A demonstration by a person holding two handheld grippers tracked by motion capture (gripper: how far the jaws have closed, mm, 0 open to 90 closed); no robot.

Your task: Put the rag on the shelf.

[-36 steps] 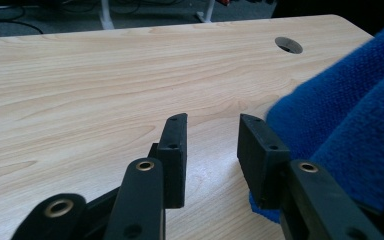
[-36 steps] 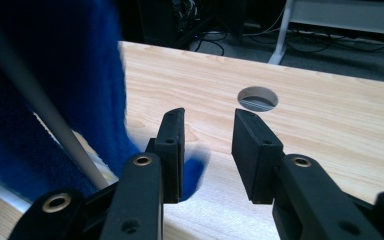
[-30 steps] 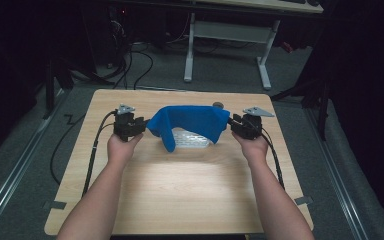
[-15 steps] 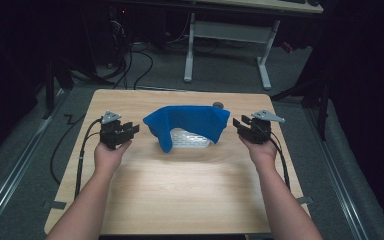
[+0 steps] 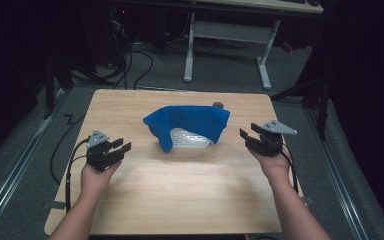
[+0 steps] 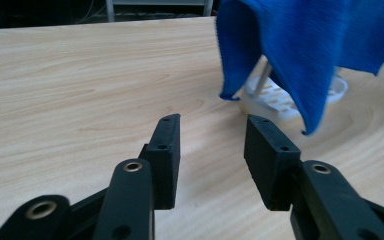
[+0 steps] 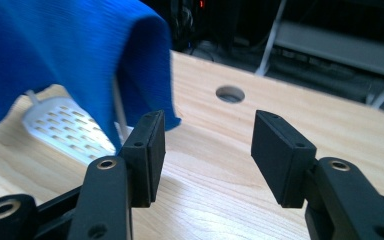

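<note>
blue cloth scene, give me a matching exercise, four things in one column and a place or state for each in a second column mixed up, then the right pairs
Things:
1. blue cloth
2. white slotted rack
3. left gripper
4. round hole in the table

Places or states:
A. near the far edge of the table top, beyond the cloth
B. draped over the rack, ends hanging down
C. jaws open, nothing between them, off to the cloth's left in the high view
D. on the table, partly covered

Pairs: 1-B, 2-D, 3-C, 4-A
</note>
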